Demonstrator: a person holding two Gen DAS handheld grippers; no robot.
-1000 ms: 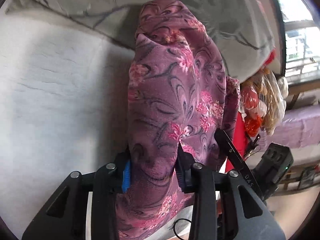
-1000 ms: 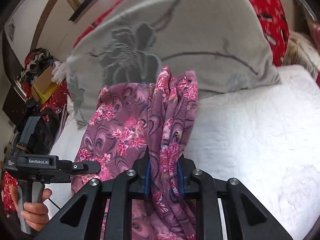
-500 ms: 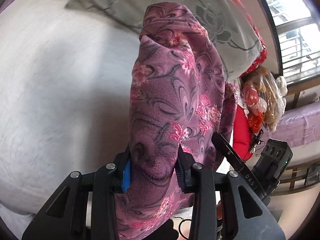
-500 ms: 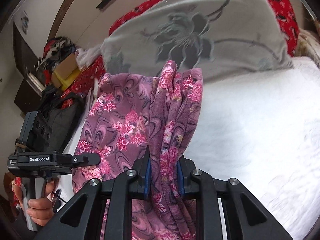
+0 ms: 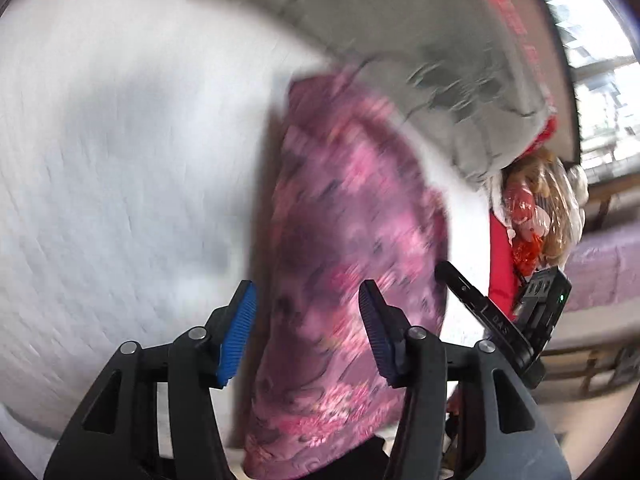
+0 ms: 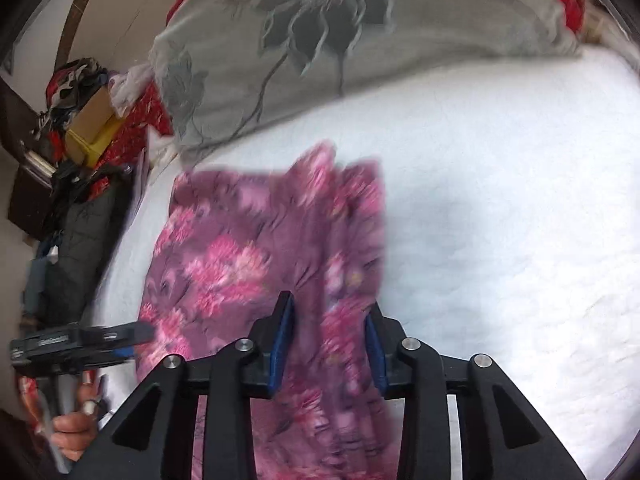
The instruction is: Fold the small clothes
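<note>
You hold both grippers over the white bedspread (image 6: 500,200), and the floral purple garment (image 5: 352,240) lies blurred between them on that bedspread. Your left gripper (image 5: 308,332) has just been opening: its blue pads (image 5: 236,332) stand apart with a visible gap on the near side, and the cloth runs between them without being pinched. I read those fingers as released. From that same camera, your right gripper (image 5: 496,320) shows only as a dark body at the garment's right edge, toward the window side.

Your right gripper (image 6: 328,344), seen from its own camera, has also just been opening. A gathered, pleated strip of the floral purple garment (image 6: 248,248) passes between its two pads (image 6: 282,340); there is a gap beside the left pad, while the cloth lies close against the right one, though blur hides whether it touches. The grip looks let go.

The garment spreads out from the right gripper toward the grey pillow (image 6: 340,52), its far edge stopping short of the pillow with bedspread between them. Left of the garment, your left gripper (image 6: 80,344) appears side-on with your left hand (image 6: 74,428) wrapped around its handle, its tip reaching the garment's left edge. Beyond the bedspread on that side sits a pile of clutter (image 6: 80,120).
</note>
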